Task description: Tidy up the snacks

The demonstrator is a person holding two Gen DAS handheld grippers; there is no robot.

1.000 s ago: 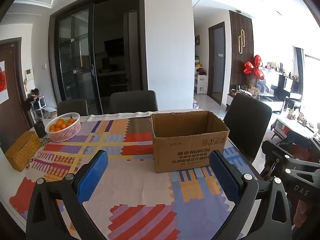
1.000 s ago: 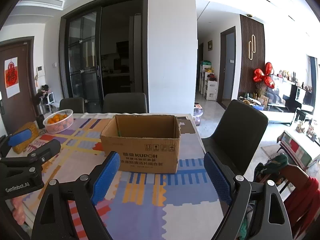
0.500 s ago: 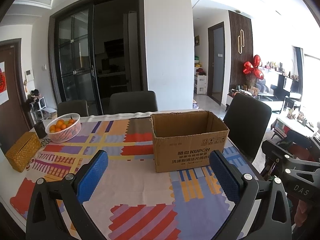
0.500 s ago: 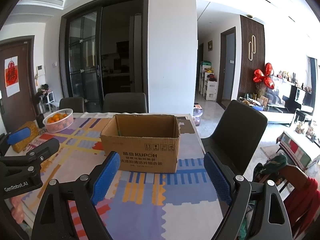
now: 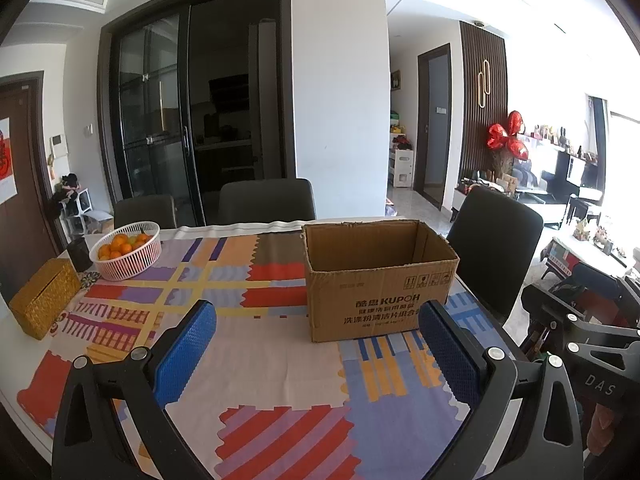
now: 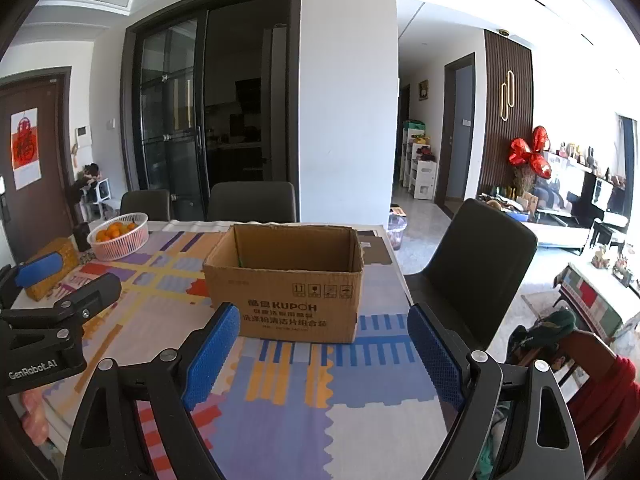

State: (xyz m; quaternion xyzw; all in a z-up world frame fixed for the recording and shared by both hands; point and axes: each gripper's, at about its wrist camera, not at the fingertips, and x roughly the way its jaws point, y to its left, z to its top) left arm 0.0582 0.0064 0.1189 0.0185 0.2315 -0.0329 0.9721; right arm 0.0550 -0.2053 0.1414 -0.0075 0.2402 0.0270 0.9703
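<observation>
An open brown cardboard box (image 5: 380,280) stands on the table's patterned cloth (image 5: 280,360), right of centre; it also shows in the right wrist view (image 6: 288,292). I see no snacks; the box's inside is mostly hidden. My left gripper (image 5: 318,344) is open and empty, held above the cloth in front of the box. My right gripper (image 6: 320,344) is open and empty, just in front of the box. The left gripper's body (image 6: 52,320) shows at the left of the right wrist view.
A white basket of oranges (image 5: 126,250) and a woven yellow box (image 5: 42,296) stand at the table's left side, with a dark cup (image 5: 79,254) between them. Dark chairs stand behind the table (image 5: 266,200) and at its right (image 5: 496,240).
</observation>
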